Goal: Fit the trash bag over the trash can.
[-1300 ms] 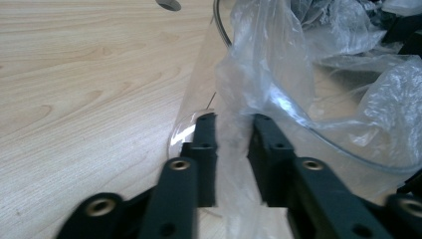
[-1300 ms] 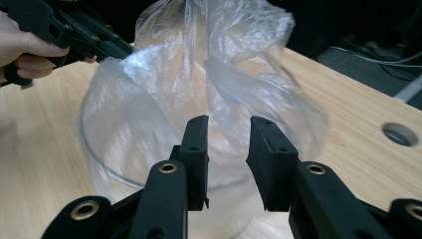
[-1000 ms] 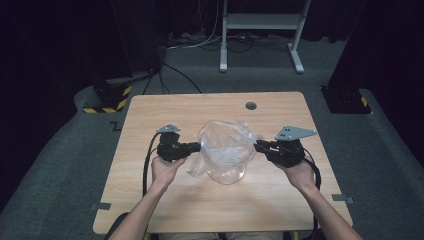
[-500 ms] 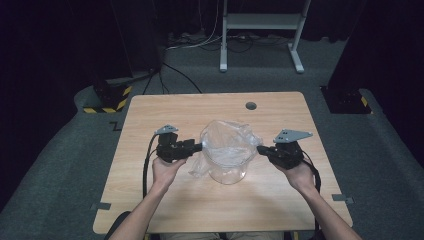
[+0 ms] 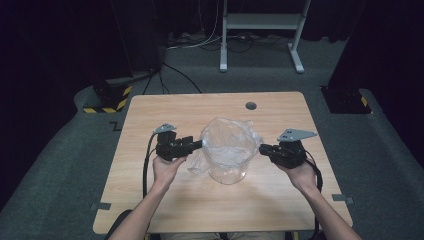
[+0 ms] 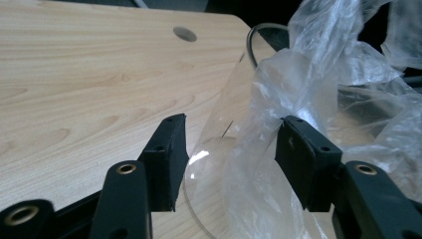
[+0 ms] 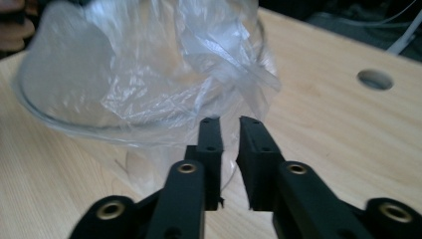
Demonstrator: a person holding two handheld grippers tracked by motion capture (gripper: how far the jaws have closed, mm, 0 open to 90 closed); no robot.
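On the wooden table [image 5: 150, 210], a little nearer the person than the round cable hole [image 5: 251, 106], a clear glass beaker [image 5: 227, 170] is seen standing upright, with a thin clear plastic bag [image 5: 227, 137] draped into and over its mouth. The beaker is flanked by the two grippers, one held in each hand. To the beaker's left, the left gripper [image 5: 198, 145] is pointed at its rim; in the left gripper view its jaws are shown standing well apart, having just been opening, with the beaker's wall [image 6: 224, 134] and a fold of the bag [image 6: 263, 149] between them. One jaw is touched by the plastic, while the other is held clear of the glass, so nothing is clamped. To the beaker's right, the right gripper [image 5: 263, 148] is held just beside the rim; in the right gripper view its jaws are parted by a narrow gap, having just been opening a little, and a loose flap of the bag [image 7: 249, 94] hangs just beyond their tips. Whether the plastic is touched there cannot be told. A cable is trailed from each gripper back towards the person.
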